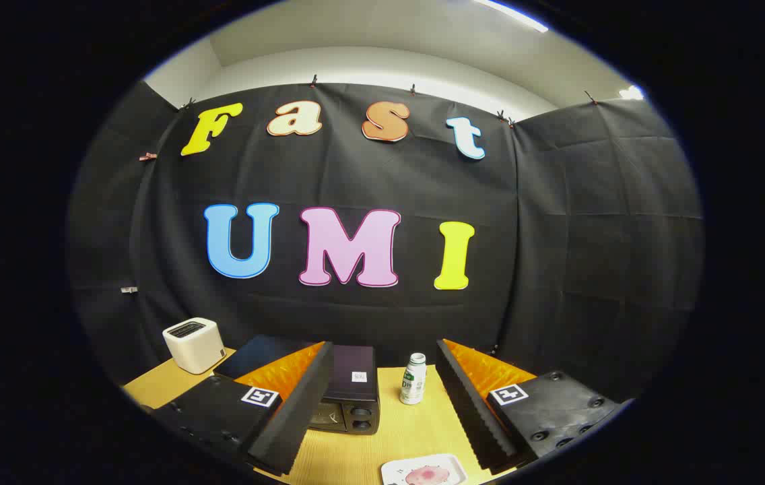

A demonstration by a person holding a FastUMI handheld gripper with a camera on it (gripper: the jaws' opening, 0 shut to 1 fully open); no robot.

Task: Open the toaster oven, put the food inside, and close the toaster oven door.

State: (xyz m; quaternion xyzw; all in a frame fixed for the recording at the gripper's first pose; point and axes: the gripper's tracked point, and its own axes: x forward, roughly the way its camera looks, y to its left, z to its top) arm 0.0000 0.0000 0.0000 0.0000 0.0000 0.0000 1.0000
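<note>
White two-slot toaster (194, 345) stands far left of the toaster oven (349, 394), at the back corner of the wooden table (409, 434), apart from it. Toaster oven is black, door shut, two knobs down its right side, a small label on its top; the claw's left finger (291, 411) covers its left half. Just right of the oven, not touching it, an upright white bottle (413, 379) with a green label and white cap. Nearer than the oven and off to its right, a white tray (396, 468) lies flat on the table with the pink food (426, 476) on it, low between the fingers. Claw (386, 431) is released: fingers spread wide, nothing held, raised above the table, with oven, bottle and tray ahead of the tips.
</note>
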